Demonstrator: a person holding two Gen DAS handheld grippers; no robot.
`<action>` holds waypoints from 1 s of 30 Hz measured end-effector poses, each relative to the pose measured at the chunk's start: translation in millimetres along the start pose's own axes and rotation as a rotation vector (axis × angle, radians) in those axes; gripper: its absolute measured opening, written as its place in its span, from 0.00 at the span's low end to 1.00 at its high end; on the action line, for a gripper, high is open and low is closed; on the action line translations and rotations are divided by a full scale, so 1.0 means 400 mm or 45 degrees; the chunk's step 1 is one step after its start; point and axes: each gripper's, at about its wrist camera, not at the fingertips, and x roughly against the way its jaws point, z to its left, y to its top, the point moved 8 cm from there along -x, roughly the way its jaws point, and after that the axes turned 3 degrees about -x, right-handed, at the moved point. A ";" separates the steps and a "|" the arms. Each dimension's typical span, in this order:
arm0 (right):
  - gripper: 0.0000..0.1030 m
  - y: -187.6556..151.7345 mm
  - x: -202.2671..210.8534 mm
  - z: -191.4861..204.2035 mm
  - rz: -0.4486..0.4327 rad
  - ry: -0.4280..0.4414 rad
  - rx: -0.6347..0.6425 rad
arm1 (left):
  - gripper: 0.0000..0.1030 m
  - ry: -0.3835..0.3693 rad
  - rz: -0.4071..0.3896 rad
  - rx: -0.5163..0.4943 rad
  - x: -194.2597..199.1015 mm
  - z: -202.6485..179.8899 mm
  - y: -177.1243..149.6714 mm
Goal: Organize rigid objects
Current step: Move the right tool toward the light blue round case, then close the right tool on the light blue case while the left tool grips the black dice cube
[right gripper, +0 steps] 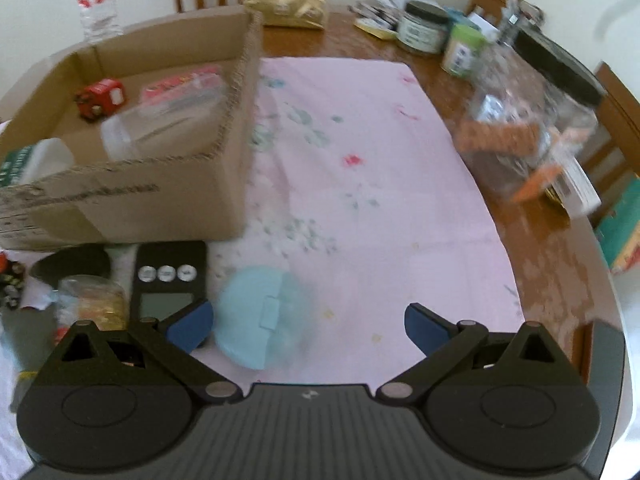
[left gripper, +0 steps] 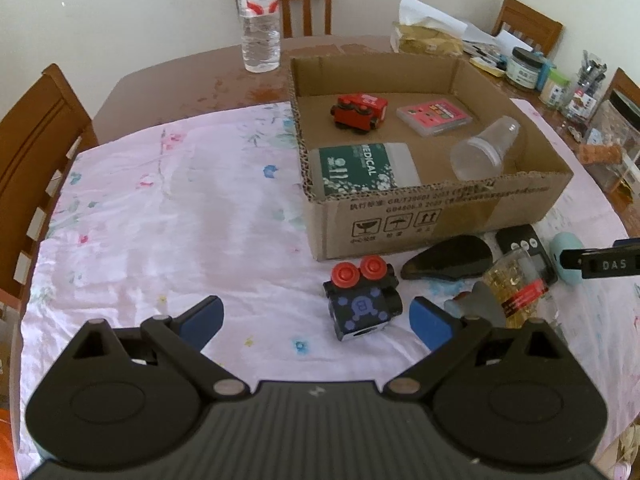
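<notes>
A cardboard box (left gripper: pixel 432 216) (right gripper: pixel 132 200) holds a red toy truck (left gripper: pixel 360 112), a pink card case (left gripper: pixel 434 116), a clear plastic cup (left gripper: pixel 484 148) and a green-labelled medical bottle (left gripper: pixel 362 170). On the pink cloth in front of it lie a black toy block with red wheels (left gripper: pixel 362 300), a black flat case (left gripper: pixel 448 258), a black digital scale (right gripper: pixel 170 280), a small yellow jar (left gripper: pixel 516 284) and a light blue round case (right gripper: pixel 260 316). My left gripper (left gripper: pixel 316 320) is open, the toy block between its fingers. My right gripper (right gripper: pixel 308 324) is open, the blue case just inside its left finger.
A water bottle (left gripper: pixel 258 20) stands behind the box. Jars (right gripper: pixel 424 28), papers and a clear container (right gripper: pixel 528 120) crowd the table's right side. Wooden chairs (left gripper: pixel 36 152) ring the table. The right wrist view is motion-blurred.
</notes>
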 end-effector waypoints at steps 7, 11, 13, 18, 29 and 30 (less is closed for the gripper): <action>1.00 -0.014 -0.022 0.020 0.009 -0.071 0.035 | 0.96 -0.038 0.021 -0.017 -0.020 0.011 -0.009; 1.00 -0.018 -0.026 0.011 0.013 -0.077 0.033 | 0.96 -0.048 0.037 -0.014 -0.030 0.012 -0.013; 1.00 -0.020 -0.025 -0.002 0.012 -0.082 0.029 | 0.96 -0.052 0.043 -0.012 -0.035 0.009 -0.016; 1.00 -0.010 -0.039 -0.013 0.016 -0.044 0.056 | 0.96 -0.061 0.050 0.017 -0.051 -0.009 -0.017; 1.00 0.002 -0.057 -0.023 0.034 0.067 0.051 | 0.96 0.025 0.041 0.095 -0.123 -0.038 0.013; 1.00 0.002 -0.057 -0.022 0.033 0.069 0.054 | 0.95 0.034 0.045 0.099 -0.131 -0.041 0.012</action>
